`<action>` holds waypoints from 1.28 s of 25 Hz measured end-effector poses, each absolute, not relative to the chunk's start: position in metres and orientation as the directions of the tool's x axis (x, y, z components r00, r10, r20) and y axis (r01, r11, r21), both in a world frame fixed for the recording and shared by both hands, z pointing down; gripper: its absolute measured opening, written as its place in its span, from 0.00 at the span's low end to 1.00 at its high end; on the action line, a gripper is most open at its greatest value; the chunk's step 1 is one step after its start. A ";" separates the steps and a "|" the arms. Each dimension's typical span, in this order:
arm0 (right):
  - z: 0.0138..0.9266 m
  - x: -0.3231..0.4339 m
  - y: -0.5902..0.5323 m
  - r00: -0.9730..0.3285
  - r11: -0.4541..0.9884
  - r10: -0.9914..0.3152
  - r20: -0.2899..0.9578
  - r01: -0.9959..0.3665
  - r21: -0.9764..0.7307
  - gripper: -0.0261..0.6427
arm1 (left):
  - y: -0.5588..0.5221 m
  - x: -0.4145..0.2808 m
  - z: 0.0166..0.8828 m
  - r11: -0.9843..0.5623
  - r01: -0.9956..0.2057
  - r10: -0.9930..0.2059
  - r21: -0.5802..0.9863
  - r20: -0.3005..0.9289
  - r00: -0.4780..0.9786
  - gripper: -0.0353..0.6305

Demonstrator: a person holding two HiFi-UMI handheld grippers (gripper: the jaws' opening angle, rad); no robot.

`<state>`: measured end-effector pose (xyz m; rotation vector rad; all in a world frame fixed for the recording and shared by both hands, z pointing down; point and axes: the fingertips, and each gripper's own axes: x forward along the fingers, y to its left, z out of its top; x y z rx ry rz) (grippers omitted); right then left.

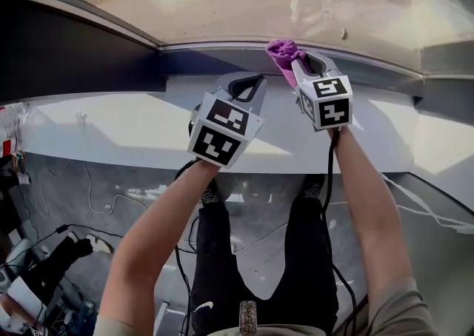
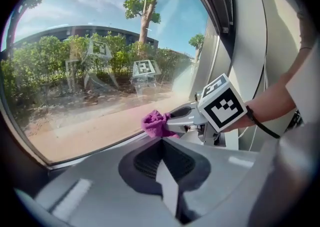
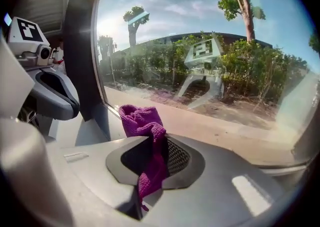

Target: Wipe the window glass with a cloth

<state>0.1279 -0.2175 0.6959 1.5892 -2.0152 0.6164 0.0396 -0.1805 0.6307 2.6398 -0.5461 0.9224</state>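
Here the right tool (image 3: 156,146) pinches the purple cloth (image 3: 140,120) at the glass (image 3: 210,31); left tool (image 2: 162,143) closed.

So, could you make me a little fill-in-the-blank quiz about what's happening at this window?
1. The right gripper is shut on a ____ cloth.
2. The left gripper has its jaws together and holds ____.
3. The window glass shows faint ____ of both grippers.

Missing words: purple; nothing; reflections.
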 end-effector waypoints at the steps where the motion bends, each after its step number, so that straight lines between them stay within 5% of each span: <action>1: 0.696 0.142 -0.212 -0.181 0.199 -0.754 0.631 -0.979 -0.042 0.15 | -0.177 0.051 0.630 -0.891 -0.430 -0.246 0.145 0.641 0.727 0.05; 21: 0.702 0.411 -0.112 0.116 -0.210 -0.784 0.609 -0.974 -0.086 0.15 | -0.111 0.258 0.628 -0.962 -0.244 -0.114 0.122 0.631 0.767 0.05; 32: 0.705 0.513 -0.066 0.316 -0.528 -0.745 0.587 -0.818 -0.229 0.15 | -0.083 0.321 0.627 -0.985 -0.147 -0.050 0.095 0.653 0.756 0.05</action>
